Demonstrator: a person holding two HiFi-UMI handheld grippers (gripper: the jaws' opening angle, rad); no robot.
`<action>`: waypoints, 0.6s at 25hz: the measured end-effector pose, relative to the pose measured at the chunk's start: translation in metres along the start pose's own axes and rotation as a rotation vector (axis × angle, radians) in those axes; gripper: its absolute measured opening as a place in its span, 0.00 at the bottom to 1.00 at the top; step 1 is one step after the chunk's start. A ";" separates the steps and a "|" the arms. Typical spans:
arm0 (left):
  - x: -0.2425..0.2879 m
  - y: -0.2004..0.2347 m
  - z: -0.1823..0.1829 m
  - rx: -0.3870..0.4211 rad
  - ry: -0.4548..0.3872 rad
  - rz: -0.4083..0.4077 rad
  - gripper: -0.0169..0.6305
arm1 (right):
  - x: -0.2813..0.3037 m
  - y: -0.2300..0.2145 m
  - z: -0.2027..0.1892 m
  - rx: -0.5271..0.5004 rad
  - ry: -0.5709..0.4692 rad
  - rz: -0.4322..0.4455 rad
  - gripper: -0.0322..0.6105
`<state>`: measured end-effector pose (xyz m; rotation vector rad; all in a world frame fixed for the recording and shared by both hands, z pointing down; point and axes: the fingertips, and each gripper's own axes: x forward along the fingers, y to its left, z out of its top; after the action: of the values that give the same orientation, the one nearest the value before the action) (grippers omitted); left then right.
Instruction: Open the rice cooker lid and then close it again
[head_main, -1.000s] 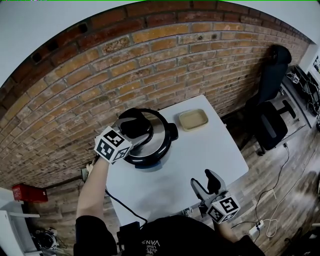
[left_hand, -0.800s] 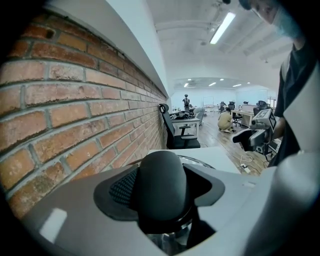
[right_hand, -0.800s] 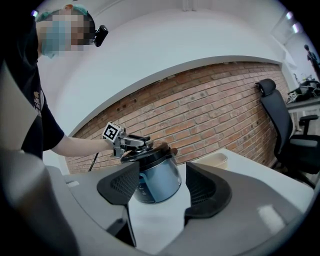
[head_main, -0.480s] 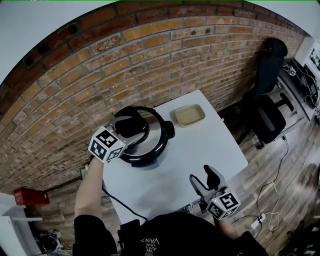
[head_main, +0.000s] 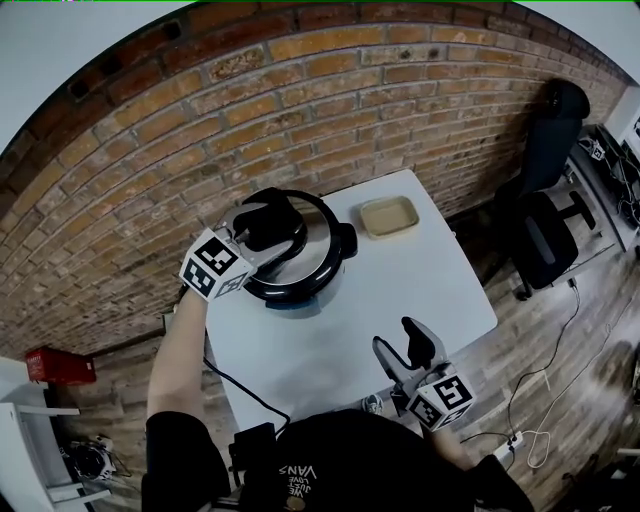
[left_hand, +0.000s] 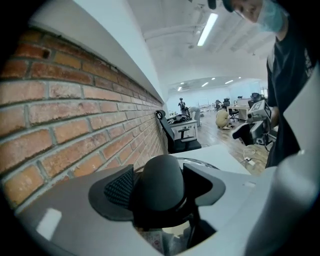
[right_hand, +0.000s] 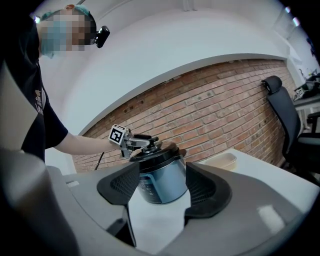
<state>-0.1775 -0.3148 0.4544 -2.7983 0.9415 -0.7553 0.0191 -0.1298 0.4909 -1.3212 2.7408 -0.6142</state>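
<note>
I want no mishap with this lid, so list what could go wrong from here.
1. The left hand-held gripper has its jaws opening on the lid knob; the knob could slip free in a lift.
2. The right hand-held gripper hangs open near the table edge, so nothing steadies the rice cooker; it may shift or tip.

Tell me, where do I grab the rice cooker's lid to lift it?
Grab the black knob in the middle of the lid. It sticks up above the round, smooth lid, so bring the tongs in nearly level from the side, one on each side of it.
</note>
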 end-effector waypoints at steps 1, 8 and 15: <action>-0.005 0.000 0.002 0.009 -0.005 0.022 0.47 | -0.001 0.001 0.000 -0.003 0.005 0.007 0.49; -0.068 0.019 0.028 -0.100 -0.176 0.249 0.47 | -0.008 0.007 0.001 -0.016 0.015 0.062 0.49; -0.137 -0.010 0.032 -0.123 -0.234 0.445 0.47 | -0.008 0.017 0.008 -0.062 0.034 0.164 0.49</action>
<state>-0.2504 -0.2279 0.3706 -2.5439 1.5247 -0.3111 0.0131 -0.1167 0.4766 -1.0904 2.8796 -0.5491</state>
